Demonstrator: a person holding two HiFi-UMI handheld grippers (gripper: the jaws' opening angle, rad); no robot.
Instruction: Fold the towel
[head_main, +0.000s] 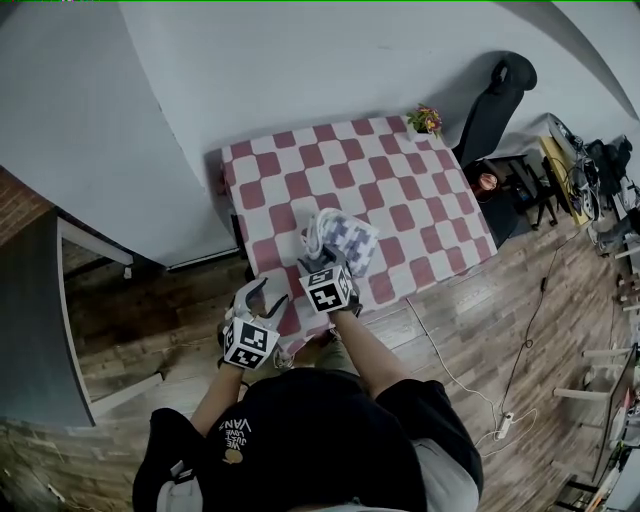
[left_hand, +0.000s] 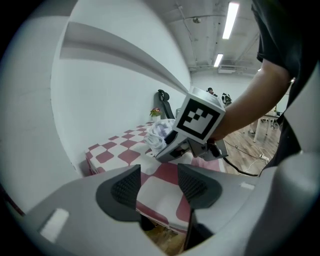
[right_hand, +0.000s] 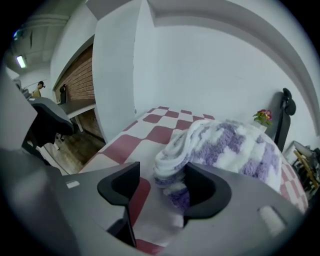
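A fluffy purple-and-white checked towel (head_main: 342, 238) lies bunched near the front edge of the table (head_main: 300, 160), which has a red-and-white checked cloth. My right gripper (head_main: 318, 260) reaches the towel's near edge. In the right gripper view its jaws (right_hand: 159, 185) stand open, with a rolled fold of the towel (right_hand: 230, 150) hanging between them, close against the right finger; the pads do not press on it. My left gripper (head_main: 262, 298) hovers open and empty by the table's front left corner. In the left gripper view, the left gripper (left_hand: 159, 186) faces the right gripper's marker cube (left_hand: 199, 120) and the towel (left_hand: 159, 134).
A small flower pot (head_main: 426, 120) stands on the table's far right corner, with a black chair (head_main: 495, 100) behind it. A white wall runs along the far side and left. A cable (head_main: 500, 400) trails over the wooden floor at the right. Stands and gear crowd the far right.
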